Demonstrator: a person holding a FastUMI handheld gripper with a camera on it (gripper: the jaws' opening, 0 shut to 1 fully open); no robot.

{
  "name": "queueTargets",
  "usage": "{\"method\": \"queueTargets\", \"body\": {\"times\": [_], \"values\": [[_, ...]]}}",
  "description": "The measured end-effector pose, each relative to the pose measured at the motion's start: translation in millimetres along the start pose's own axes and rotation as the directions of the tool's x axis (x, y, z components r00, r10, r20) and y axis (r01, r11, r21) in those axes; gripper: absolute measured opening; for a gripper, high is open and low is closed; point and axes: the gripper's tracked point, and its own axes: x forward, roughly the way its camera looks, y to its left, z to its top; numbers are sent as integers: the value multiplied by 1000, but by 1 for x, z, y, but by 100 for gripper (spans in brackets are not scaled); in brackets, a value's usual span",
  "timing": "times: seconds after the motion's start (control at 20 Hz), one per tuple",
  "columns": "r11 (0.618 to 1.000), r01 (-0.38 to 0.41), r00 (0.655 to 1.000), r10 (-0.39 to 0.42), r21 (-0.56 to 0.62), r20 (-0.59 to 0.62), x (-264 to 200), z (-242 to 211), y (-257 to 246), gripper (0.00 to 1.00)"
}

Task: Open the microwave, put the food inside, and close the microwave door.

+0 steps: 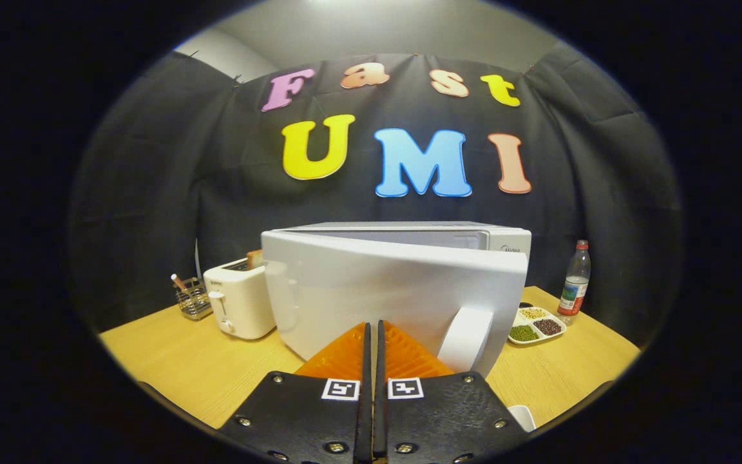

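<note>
While the gripper (373,328) hovers low over a wooden table (171,367), its two fingers sit pressed together with only a thin slit between them, clamped on nothing; their tips point straight at the white microwave door (384,290), which stands just ahead of them and looks very close to the tips, though contact cannot be judged.

That door is swung partly outward on its left hinge, so its free right edge angles toward the gripper while the microwave (461,235) body shows behind it, up and to the right; the gap between door and body is narrow and dark, and what lies inside is hidden. A broad white handle (466,340) curves down the door's right end, just to the right of the fingertips.

Open tabletop lies to the left of the fingers, between them and a white toaster (240,306) that stands touching or nearly touching the door's hinge side; a slice of bread (254,258) rises from its slot. Further left, beyond the toaster, sits a small wire holder (192,300) with a utensil in it.

To the right, past the handle, a divided dish of beans (535,325) rests on the table — green, dark and pale portions in separate compartments; a clear water bottle (575,281) with a red cap stands upright just beyond it, near the table's far right edge. Bare wood stretches between the dish and the gripper's right side.
</note>
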Motion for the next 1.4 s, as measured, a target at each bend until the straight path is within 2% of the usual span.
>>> {"method": "queueTargets", "body": {"times": [0.25,0.4,0.6,0.7,0.75,0.8,0.95,1.1,1.25,1.4], "values": [[990,143,990,-143,8,-5,54,7,-48,2],[982,187,982,-186,20,-22,77,9,-64,2],[972,231,973,-232,-46,-17,100,14,-70,2],[962,242,970,-244,-131,-5,110,12,-74,3],[956,256,964,-264,-144,-41,108,9,-80,3],[958,261,964,-265,-121,-17,107,10,-85,3],[963,241,964,-252,-119,-81,105,-9,-80,2],[977,175,979,-186,-121,-86,85,-7,-66,2],[996,66,992,-72,-59,-106,53,1,-39,2],[999,-47,994,46,-7,-95,8,27,-11,2]]}}
